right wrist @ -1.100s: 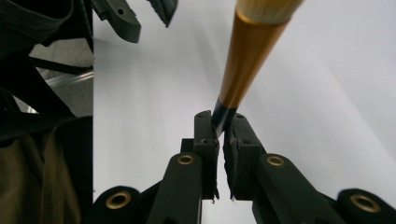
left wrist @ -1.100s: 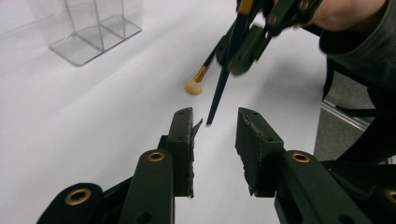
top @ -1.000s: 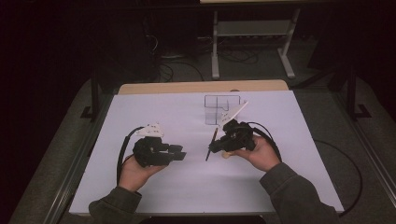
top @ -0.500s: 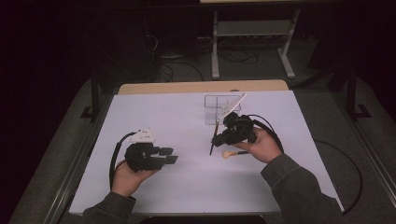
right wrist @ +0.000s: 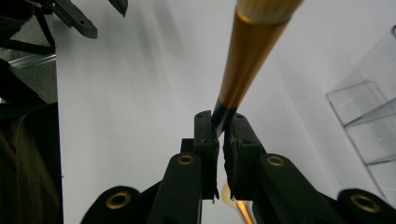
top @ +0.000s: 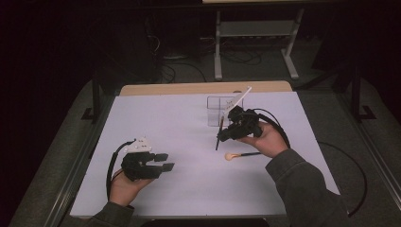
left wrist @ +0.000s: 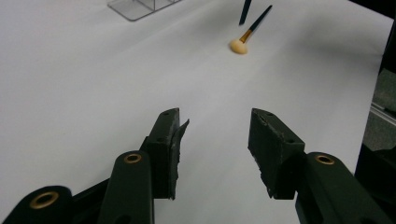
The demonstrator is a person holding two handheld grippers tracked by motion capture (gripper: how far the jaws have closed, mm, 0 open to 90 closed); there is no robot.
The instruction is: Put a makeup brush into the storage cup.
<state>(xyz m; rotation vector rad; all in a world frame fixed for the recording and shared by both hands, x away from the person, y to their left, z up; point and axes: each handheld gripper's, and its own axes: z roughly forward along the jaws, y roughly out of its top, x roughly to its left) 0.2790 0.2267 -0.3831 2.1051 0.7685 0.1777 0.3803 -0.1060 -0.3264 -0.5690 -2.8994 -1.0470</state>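
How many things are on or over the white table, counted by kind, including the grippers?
Makeup brushes: 2, one held, one lying on the table
Clear organiser: 1
Grippers: 2, left gripper, right gripper
Total: 5

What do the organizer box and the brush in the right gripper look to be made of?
Organizer box: clear hard plastic, likely acrylic; the table shows through its glossy walls. Held brush: shiny gold ferrule, probably metal, on a glossy dark handle, plastic or lacquered wood; the right gripper clamps it.
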